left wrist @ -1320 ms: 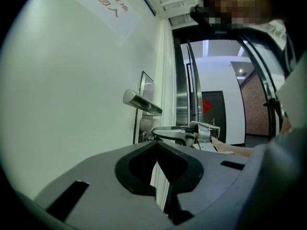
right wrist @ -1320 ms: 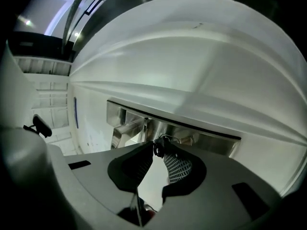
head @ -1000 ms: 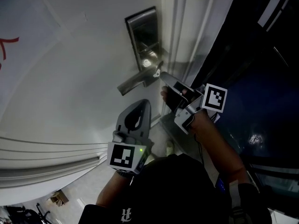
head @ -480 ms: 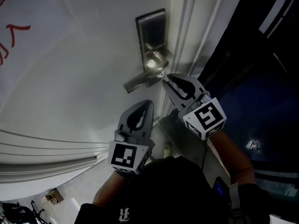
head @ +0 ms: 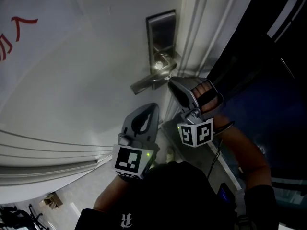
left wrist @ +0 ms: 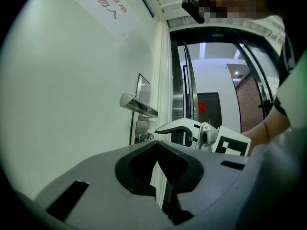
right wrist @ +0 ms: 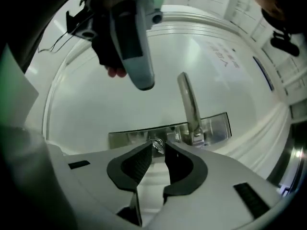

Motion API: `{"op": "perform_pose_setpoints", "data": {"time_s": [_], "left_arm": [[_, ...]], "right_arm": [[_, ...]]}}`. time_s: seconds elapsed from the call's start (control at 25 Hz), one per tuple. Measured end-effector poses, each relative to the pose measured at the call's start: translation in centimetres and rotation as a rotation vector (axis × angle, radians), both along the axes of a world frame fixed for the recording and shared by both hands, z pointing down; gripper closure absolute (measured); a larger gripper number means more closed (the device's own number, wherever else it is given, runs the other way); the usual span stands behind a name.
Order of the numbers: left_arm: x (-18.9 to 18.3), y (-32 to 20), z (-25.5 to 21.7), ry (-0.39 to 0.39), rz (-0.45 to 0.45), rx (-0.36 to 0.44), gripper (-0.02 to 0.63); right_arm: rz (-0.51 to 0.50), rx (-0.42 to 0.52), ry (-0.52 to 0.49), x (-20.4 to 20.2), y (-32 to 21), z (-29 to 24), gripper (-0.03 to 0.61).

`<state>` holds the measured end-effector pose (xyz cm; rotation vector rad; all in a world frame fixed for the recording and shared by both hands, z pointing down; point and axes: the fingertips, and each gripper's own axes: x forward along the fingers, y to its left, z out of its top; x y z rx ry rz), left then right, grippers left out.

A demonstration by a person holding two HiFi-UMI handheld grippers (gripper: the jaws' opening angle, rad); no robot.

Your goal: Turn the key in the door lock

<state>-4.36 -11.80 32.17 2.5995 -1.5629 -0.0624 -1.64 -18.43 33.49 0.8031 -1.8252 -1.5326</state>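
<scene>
A silver lock plate [head: 162, 30] with a lever handle [head: 148, 83] sits on the white door. The key [right wrist: 157, 145] sticks out of the cylinder just beside the handle's root [right wrist: 196, 137]. My right gripper [right wrist: 158, 146] has its ribbed jaws closed on the key's head; from the head view it [head: 171, 82] reaches in under the handle. My left gripper [head: 153, 105] hangs below, apart from the lock, shut with nothing in it. In the left gripper view the jaws [left wrist: 157, 150] meet, with the handle [left wrist: 138, 105] and the right gripper [left wrist: 175, 126] ahead.
The white door frame [head: 192, 28] runs along the lock's right, with dark glass [head: 268, 80] beyond it. Red writing [head: 19, 25] marks the door at upper left. Small clutter [head: 50, 200] lies on the floor at lower left.
My right gripper has rolled about its own axis at the key, its marker cube swinging from the right side to underneath. The left gripper has stayed put.
</scene>
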Motion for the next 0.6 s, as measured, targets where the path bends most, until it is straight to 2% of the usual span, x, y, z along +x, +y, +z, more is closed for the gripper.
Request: {"op": "perform_pose_setpoints", "data": {"time_s": [0.16,0.32,0.48,0.6], "left_arm": [[-0.1,0.0,0.0,0.003,0.000,-0.001,0.606],[-0.3,0.0,0.1,0.007,-0.001,-0.004,0.606],[-0.5,0.0,0.1,0.007,-0.004,-0.006,0.606],[-0.8,-0.1,0.3,0.008,-0.010,-0.009,0.606]], "right_arm": [[0.022,0.118,0.120,-0.4,-1.2,0.8,0.499],[0.058,0.200,0.157,-0.9,-2.6,0.7,0.499],[0.057,0.222,0.153,-1.4,-3.0,0.5,0.503],[0.069,0.186,0.126,-1.4,-3.0,0.4,0.514]]}}
